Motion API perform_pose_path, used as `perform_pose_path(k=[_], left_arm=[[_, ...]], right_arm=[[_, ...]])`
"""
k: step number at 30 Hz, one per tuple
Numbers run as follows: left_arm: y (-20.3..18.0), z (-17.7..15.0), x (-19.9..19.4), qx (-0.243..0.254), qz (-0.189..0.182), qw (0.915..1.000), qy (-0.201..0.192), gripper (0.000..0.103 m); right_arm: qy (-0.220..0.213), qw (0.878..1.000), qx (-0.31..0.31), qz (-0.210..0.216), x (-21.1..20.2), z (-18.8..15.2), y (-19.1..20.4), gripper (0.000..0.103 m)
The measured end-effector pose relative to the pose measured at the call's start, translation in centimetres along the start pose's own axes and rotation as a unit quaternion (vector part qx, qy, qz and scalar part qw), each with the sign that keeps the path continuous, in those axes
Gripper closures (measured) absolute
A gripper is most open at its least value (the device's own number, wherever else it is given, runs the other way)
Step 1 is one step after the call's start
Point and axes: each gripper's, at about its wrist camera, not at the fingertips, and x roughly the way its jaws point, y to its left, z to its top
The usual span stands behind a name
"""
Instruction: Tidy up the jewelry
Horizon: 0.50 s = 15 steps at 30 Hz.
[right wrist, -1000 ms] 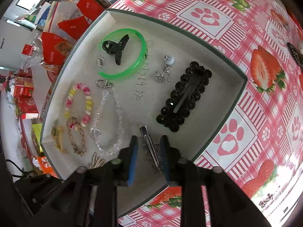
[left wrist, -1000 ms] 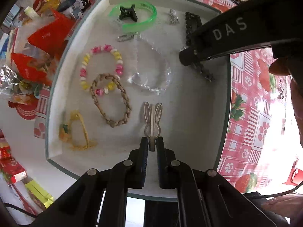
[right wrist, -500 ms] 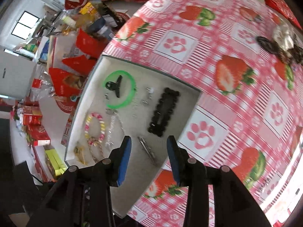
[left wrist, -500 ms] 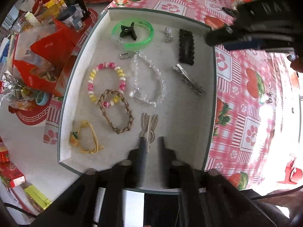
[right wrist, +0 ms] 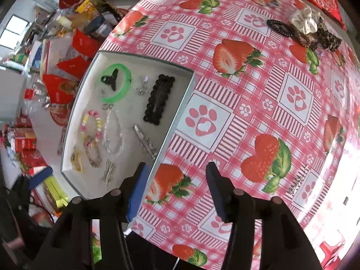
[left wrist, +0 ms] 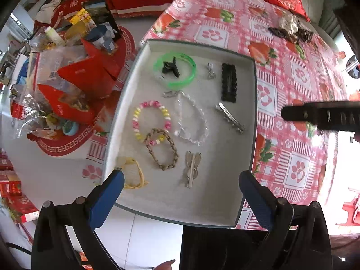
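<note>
left gripper (left wrist: 181, 193) jaws wide, empty | right gripper (right wrist: 176, 189) jaws wide, empty | tray (left wrist: 225, 193) holds bunny clip (left wrist: 191, 168), silver clip (left wrist: 229, 118) | scrunchies (right wrist: 308, 29) far on counter (right wrist: 258, 103)

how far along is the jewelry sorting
Mostly done: the tray holds bracelets, the silver clip and the bunny clip. Nothing in hand: left gripper and right gripper are open and empty. Left: the hair ties at the table's far edge.

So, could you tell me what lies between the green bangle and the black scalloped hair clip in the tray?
A small silver charm lies between green bangle and black clip, in both views.
</note>
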Motion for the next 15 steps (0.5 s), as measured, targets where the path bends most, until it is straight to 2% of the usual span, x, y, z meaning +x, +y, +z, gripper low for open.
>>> perform_pose_path(k=[2,4,9,15], left_arm=[[0.7,0.1,-0.2,-0.004,0.004,1.0000,0.002,0.000],[1.2,0.3,-0.8,-0.010,0.005,0.9999,0.000,0.000],[2.1,0.5,-2.1,-0.018,0.013,0.9997,-0.005,0.000],[2.6,0.3,-3.1,-0.023,0.010,0.9997,-0.002,0.000]], right_arm=[[-0.001,1.000,-0.010,-0.004,-0.6,-0.3,0.8,0.031],[-0.004,1.000,-0.020,-0.011,-1.2,-0.5,1.5,0.027],[-0.020,0.999,-0.031,-0.012,-3.2,-0.5,2.8,0.024],[-0.018,0.999,-0.034,-0.019,-4.6,-0.6,3.2,0.024]])
